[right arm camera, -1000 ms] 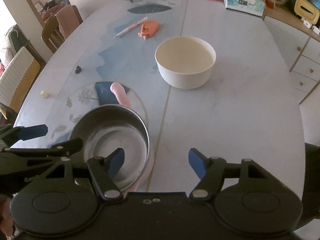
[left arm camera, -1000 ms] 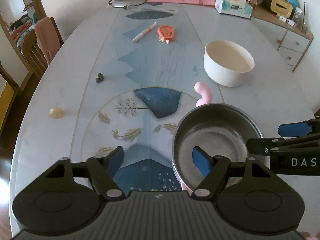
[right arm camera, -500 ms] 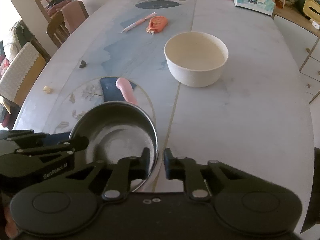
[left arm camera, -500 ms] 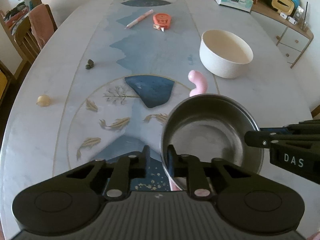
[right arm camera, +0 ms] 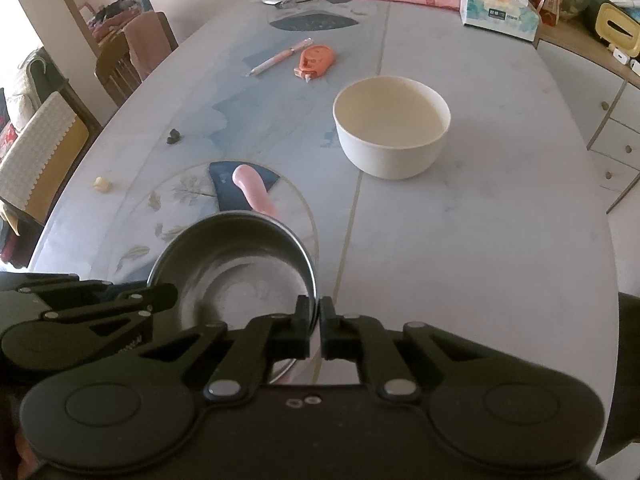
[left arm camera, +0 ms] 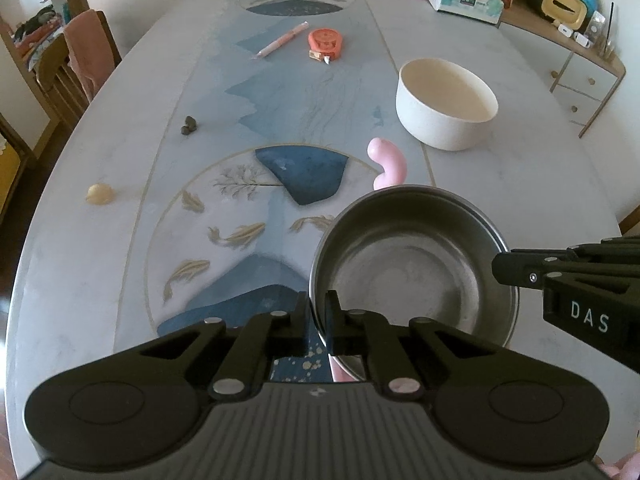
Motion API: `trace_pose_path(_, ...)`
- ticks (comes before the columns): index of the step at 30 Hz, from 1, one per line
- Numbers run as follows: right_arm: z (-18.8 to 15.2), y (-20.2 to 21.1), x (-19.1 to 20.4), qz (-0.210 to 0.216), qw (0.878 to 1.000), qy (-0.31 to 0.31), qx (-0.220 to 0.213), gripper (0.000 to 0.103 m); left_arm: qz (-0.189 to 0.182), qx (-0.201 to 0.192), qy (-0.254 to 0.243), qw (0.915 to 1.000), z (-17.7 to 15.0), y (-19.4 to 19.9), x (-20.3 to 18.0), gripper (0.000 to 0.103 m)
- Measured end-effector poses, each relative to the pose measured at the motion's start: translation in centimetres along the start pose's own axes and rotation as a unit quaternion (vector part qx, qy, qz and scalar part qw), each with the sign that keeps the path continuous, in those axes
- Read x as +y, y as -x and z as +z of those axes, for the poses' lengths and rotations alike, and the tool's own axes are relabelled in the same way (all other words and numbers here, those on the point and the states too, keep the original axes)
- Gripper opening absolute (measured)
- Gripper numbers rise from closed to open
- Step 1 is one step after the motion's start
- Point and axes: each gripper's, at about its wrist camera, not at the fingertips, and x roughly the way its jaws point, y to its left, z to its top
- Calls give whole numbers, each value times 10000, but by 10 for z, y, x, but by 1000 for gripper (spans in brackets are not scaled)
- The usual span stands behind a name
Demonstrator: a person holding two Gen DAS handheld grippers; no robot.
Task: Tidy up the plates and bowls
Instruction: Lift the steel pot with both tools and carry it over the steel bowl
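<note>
Left wrist view: left gripper [left arm camera: 318, 314] clamped on near-left rim of the steel bowl [left arm camera: 412, 276], jaws just closed, one finger inside the wall, one outside. Right gripper [right arm camera: 315, 322] pinches the opposite rim the same way, jaws also just closed. Bowl sits near the table's [right arm camera: 480, 240] front edge; shiny, empty, dull scuffed bottom, pink handle [left arm camera: 388, 164] poking out beyond it. Bare tabletop to its right and left. Farther: cream bowl [right arm camera: 390, 128], empty, upright, well apart from steel bowl. Beyond that, orange correction tape [left arm camera: 326, 42] and pink pen [left arm camera: 280, 40], tissue box [right arm camera: 498, 18] near far edge.
</note>
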Motion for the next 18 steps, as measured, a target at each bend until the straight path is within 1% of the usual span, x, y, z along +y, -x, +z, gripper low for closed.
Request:
trace_pose_path(7,-5,23,15,93,9999,2,-98,5,4,-56,57,10000,-9,28,12,6)
trace_pose_path(18,-26,75,61,259,9992,152,-279,5,81,-125,219,9996,-37,88,42,6)
